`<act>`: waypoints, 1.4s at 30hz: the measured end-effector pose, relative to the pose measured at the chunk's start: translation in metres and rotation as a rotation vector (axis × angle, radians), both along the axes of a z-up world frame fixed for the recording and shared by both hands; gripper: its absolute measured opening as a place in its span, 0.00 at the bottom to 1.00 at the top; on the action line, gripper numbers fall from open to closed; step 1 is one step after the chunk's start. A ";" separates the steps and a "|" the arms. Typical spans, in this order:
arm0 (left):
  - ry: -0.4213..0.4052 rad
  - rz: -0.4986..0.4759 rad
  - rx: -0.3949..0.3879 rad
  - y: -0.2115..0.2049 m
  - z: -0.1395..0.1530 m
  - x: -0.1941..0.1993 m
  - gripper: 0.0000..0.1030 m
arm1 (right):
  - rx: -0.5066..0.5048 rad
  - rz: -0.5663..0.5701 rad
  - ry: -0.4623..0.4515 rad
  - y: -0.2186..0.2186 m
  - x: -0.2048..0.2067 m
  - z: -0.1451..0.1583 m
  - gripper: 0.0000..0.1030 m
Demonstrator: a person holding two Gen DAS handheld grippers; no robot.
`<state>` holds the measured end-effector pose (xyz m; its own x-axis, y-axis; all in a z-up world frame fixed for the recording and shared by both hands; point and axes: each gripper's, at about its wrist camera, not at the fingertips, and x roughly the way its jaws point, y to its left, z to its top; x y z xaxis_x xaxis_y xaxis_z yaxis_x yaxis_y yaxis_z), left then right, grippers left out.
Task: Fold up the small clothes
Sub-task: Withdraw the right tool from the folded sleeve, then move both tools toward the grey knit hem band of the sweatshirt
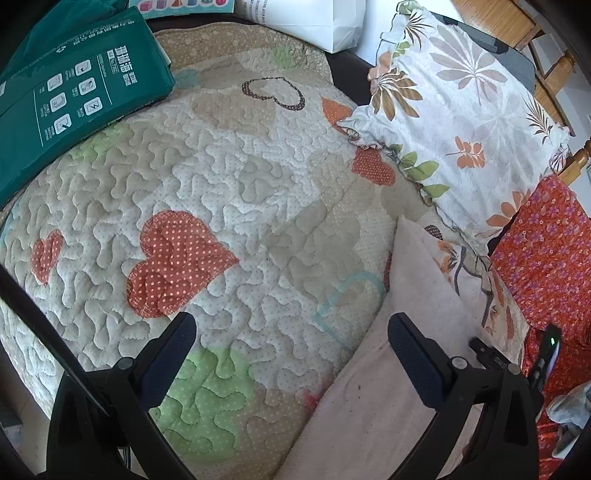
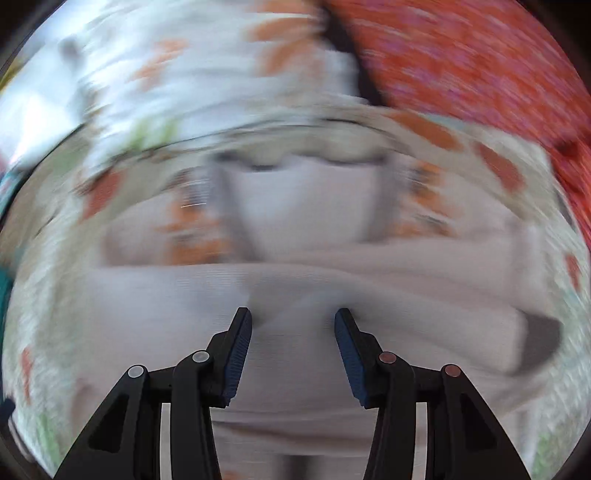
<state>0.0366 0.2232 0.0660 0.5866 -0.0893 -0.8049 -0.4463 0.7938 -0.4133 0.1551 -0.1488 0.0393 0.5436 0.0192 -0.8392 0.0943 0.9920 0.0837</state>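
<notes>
A pale pink garment is seen spread across the lower right of a heart-patterned quilt, its upper corner reaching toward a leaf-print pillow. The left gripper is held over the quilt with its fingers spread wide and nothing between them; the right-hand finger is seen above the garment's edge. In the right wrist view, heavily blurred, the same garment is shown lying in folded layers below the pillow, and the right gripper is held over it with fingers parted; whether cloth is touched cannot be told. A green package is seen at the quilt's far left, a white paper bag beyond its far edge, and a red floral cloth beside the pillow.
</notes>
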 end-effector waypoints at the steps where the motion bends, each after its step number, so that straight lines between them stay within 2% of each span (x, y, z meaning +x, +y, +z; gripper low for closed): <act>1: -0.001 -0.002 0.001 -0.001 0.000 -0.001 1.00 | 0.008 -0.029 -0.006 -0.014 -0.003 0.004 0.47; 4: 0.000 -0.032 0.025 -0.010 0.000 -0.001 1.00 | -0.056 -0.125 0.001 -0.053 -0.027 0.014 0.48; 10: 0.003 -0.170 0.089 -0.048 -0.005 -0.013 1.00 | -0.040 -0.135 0.010 -0.114 -0.112 0.029 0.53; 16: 0.019 -0.363 0.131 -0.110 -0.029 -0.039 1.00 | -0.027 -0.136 0.030 -0.147 -0.187 0.018 0.55; 18: 0.032 -0.433 0.171 -0.133 -0.042 -0.045 1.00 | -0.011 -0.146 0.029 -0.155 -0.204 0.012 0.58; 22: 0.028 -0.492 0.326 -0.159 -0.055 -0.056 1.00 | 0.041 -0.167 0.040 -0.164 -0.218 -0.004 0.58; 27: 0.023 -0.497 0.363 -0.161 -0.063 -0.067 1.00 | 0.102 -0.175 0.048 -0.168 -0.227 -0.011 0.60; 32: -0.017 -0.491 0.466 -0.171 -0.069 -0.078 1.00 | 0.121 -0.180 0.054 -0.165 -0.229 -0.014 0.66; 35: -0.024 -0.480 0.459 -0.169 -0.069 -0.080 1.00 | 0.121 -0.178 0.053 -0.163 -0.228 -0.014 0.69; 37: -0.010 -0.512 0.429 -0.166 -0.066 -0.079 1.00 | 0.120 -0.177 0.055 -0.161 -0.227 -0.014 0.71; 40: -0.061 -0.516 0.305 -0.153 -0.050 -0.085 0.81 | 0.118 -0.169 0.057 -0.162 -0.226 -0.015 0.73; 42: -0.109 -0.491 0.227 -0.137 -0.038 -0.089 0.78 | 0.121 -0.166 0.057 -0.162 -0.225 -0.016 0.74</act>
<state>-0.0529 0.0862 0.0281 0.6010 -0.2046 -0.7726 0.0345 0.9724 -0.2306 -0.0701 -0.3111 0.0232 0.4990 0.0360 -0.8658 0.2635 0.9455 0.1911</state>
